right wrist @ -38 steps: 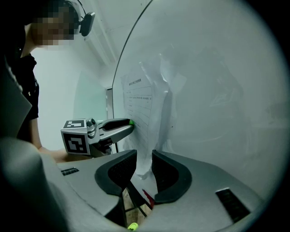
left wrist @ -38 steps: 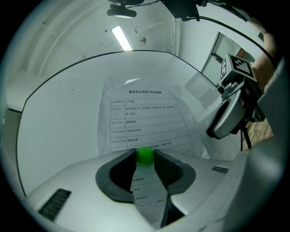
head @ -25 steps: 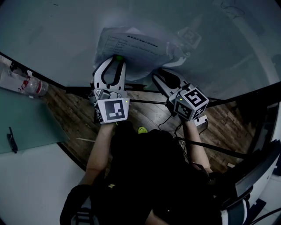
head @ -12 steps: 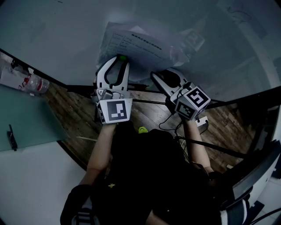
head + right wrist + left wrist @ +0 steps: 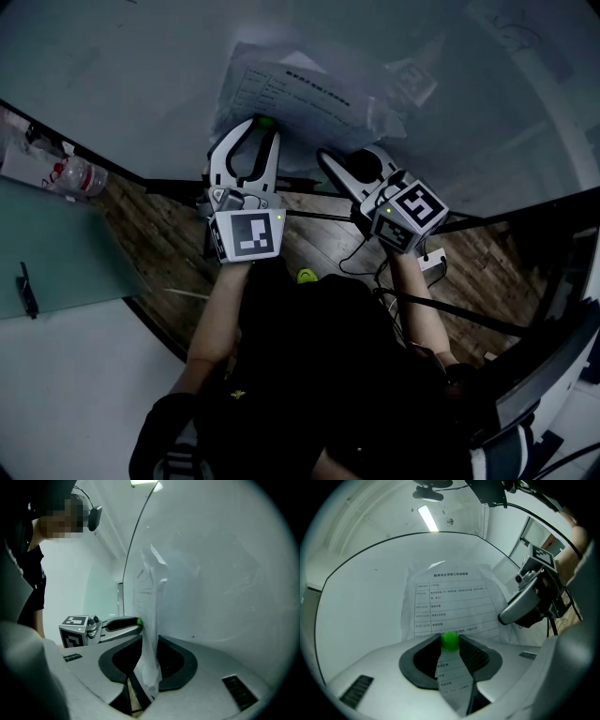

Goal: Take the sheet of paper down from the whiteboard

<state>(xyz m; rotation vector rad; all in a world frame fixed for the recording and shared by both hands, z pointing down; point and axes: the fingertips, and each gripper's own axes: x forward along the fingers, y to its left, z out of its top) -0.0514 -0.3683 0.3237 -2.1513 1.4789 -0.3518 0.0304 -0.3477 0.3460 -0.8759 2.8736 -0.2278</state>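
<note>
A printed sheet of paper (image 5: pixel 300 98) hangs crumpled on the whiteboard (image 5: pixel 141 75), and its text shows in the left gripper view (image 5: pixel 450 597). A small green magnet (image 5: pixel 264 122) sits on its lower part. My left gripper (image 5: pixel 258 129) is shut on that magnet (image 5: pixel 450 640), pointing level at the board. My right gripper (image 5: pixel 349 157) is at the sheet's lower right edge. The paper's edge (image 5: pixel 149 597) hangs between its jaws (image 5: pixel 150 637), which have just been closing. They stand a little apart and I see no firm pinch.
A plastic bottle (image 5: pixel 75 178) lies by the board's lower left edge. A pale green tabletop (image 5: pixel 47 253) is at the left, with a dark wooden floor and cables (image 5: pixel 356 258) below. The other gripper's marker cube (image 5: pixel 75 630) shows left of the paper.
The right gripper has crept up and left to the paper's lower edge. The left gripper stays on the green magnet.
</note>
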